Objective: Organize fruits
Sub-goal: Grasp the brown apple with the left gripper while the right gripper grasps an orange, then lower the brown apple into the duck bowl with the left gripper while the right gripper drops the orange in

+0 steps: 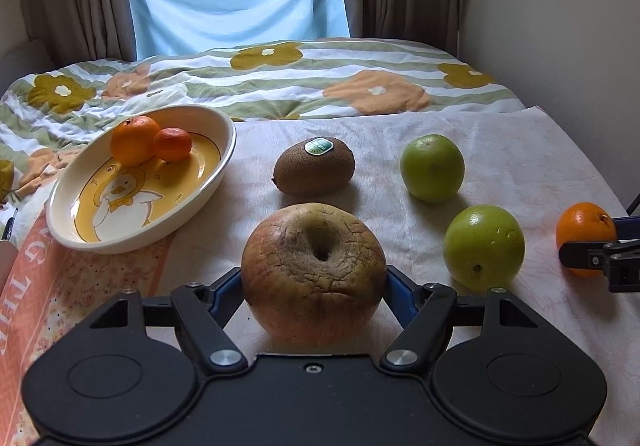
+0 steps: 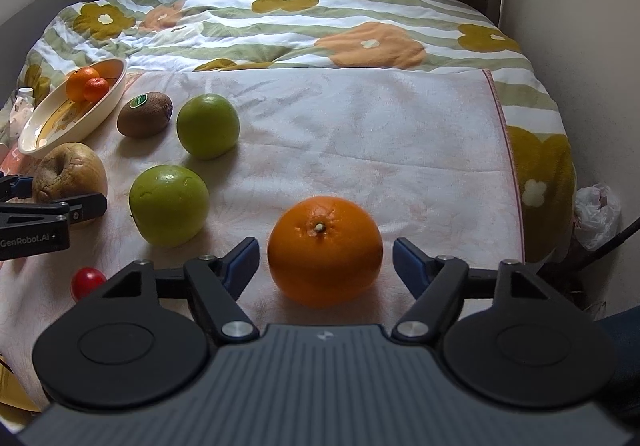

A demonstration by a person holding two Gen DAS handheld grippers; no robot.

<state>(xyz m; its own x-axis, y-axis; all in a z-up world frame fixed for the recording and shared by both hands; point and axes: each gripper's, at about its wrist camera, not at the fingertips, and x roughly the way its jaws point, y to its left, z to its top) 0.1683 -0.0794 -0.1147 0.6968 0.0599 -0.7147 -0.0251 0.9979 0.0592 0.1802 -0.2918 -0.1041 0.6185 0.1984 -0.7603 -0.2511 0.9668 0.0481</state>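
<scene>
My left gripper (image 1: 314, 278) is shut on a wrinkled reddish apple (image 1: 314, 270) resting on the towel; the apple also shows in the right wrist view (image 2: 68, 172). My right gripper (image 2: 325, 254) is open around a large orange (image 2: 325, 248), with small gaps on both sides; this orange also shows in the left wrist view (image 1: 585, 230). A yellow duck-print bowl (image 1: 208, 182) at the left holds two oranges (image 1: 134, 140). A kiwi (image 1: 314, 165) and two green apples (image 1: 433, 167) (image 1: 484, 246) lie between.
A small red fruit (image 2: 87, 281) lies at the near left of the pale towel (image 2: 360, 134). A floral quilt (image 2: 280, 30) covers the bed behind. A wall runs along the right; a white plastic bag (image 2: 596, 214) sits beside the bed.
</scene>
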